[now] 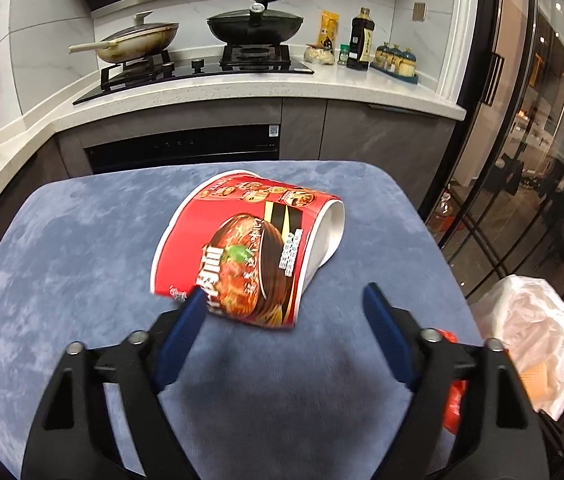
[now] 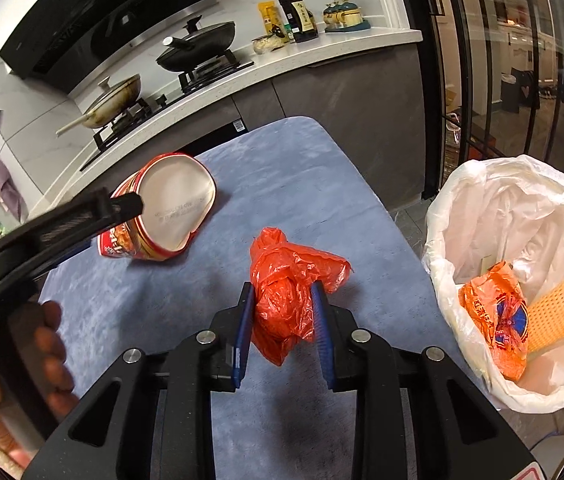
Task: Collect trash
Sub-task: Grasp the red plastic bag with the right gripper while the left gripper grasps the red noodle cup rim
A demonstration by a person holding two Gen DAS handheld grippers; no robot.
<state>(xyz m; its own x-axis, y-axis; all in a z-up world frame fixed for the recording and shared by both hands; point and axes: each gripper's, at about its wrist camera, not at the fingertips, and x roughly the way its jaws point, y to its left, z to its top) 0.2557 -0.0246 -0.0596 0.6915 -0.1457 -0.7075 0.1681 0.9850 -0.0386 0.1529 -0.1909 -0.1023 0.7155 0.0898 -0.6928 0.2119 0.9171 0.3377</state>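
A squashed red instant-noodle cup (image 1: pixel 250 248) lies on its side on the blue-covered table (image 1: pixel 82 240). My left gripper (image 1: pixel 285 300) is open just short of the cup, its left fingertip at the cup's near edge. The cup also shows in the right wrist view (image 2: pixel 170 208), bottom facing me. My right gripper (image 2: pixel 283 292) is shut on a crumpled red plastic bag (image 2: pixel 289 292) over the table. A bin with a white liner (image 2: pixel 521 248) stands off the table's right edge, holding an orange bag (image 2: pixel 493 316) and a waffle-textured tan piece (image 2: pixel 557 312).
The bin liner also shows at the lower right of the left wrist view (image 1: pixel 529 332). Behind the table is a kitchen counter (image 1: pixel 242 88) with a stove, two pans and bottles. Glass doors (image 1: pixel 521 120) stand to the right.
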